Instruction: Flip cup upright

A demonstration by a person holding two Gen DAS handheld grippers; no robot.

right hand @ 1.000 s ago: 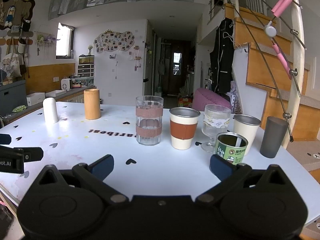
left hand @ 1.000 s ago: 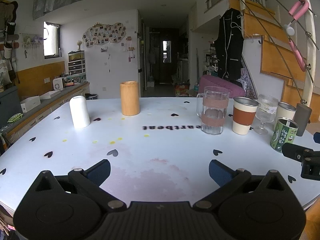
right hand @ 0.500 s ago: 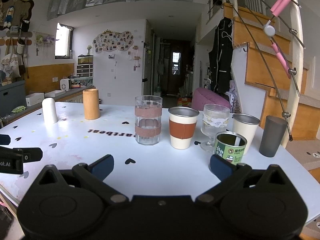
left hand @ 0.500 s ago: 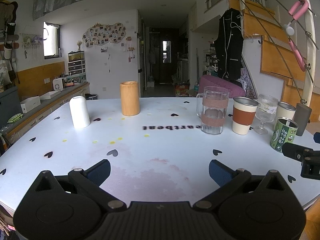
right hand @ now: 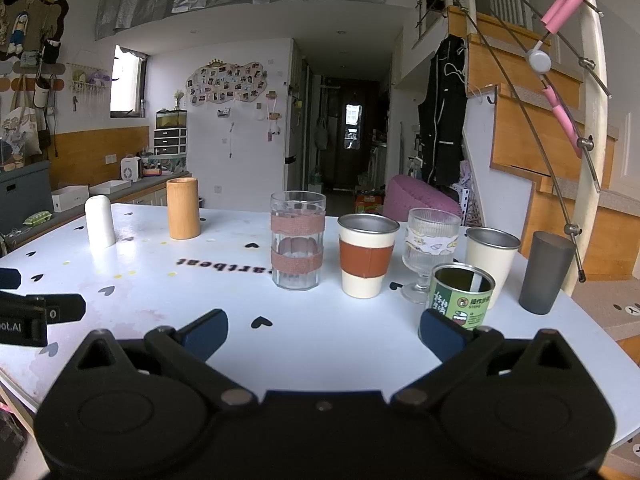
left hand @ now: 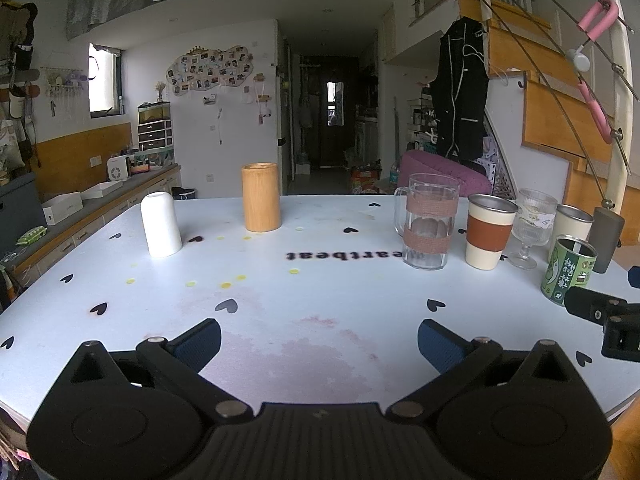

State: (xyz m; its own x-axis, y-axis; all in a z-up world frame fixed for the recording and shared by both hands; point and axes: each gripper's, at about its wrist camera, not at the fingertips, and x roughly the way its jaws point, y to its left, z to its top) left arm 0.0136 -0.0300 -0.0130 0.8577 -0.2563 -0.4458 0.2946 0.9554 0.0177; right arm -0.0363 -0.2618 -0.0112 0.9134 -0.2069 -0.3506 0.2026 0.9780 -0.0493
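Spreading across both wrist views, the white table (left hand: 320,288) with black hearts carries a scatter of cups; its near edge is hidden behind the black gripper bodies and its right edge runs out of the left wrist view. The left gripper (left hand: 318,340) hangs low over the near edge, level and pointing across the table, jaws wide apart with nothing between them. The right gripper (right hand: 324,330) sits the same way toward the near right corner, jaws also spread and empty; its right fingertip (right hand: 442,336) covers the foot of the green can (right hand: 462,296).

Toward the far left corner stand a wooden cup (left hand: 261,197) and, nearer the left edge, the white cup (left hand: 161,225), closed dome up and mouth down on the table. Along the right side stand the banded glass mug (right hand: 297,240), the orange-sleeved cup (right hand: 367,255), a stemmed glass (right hand: 428,252) partly behind the can, a cream steel cup (right hand: 490,258) and a grey tumbler (right hand: 544,278); whether the tumbler stands upright or inverted cannot be made out.
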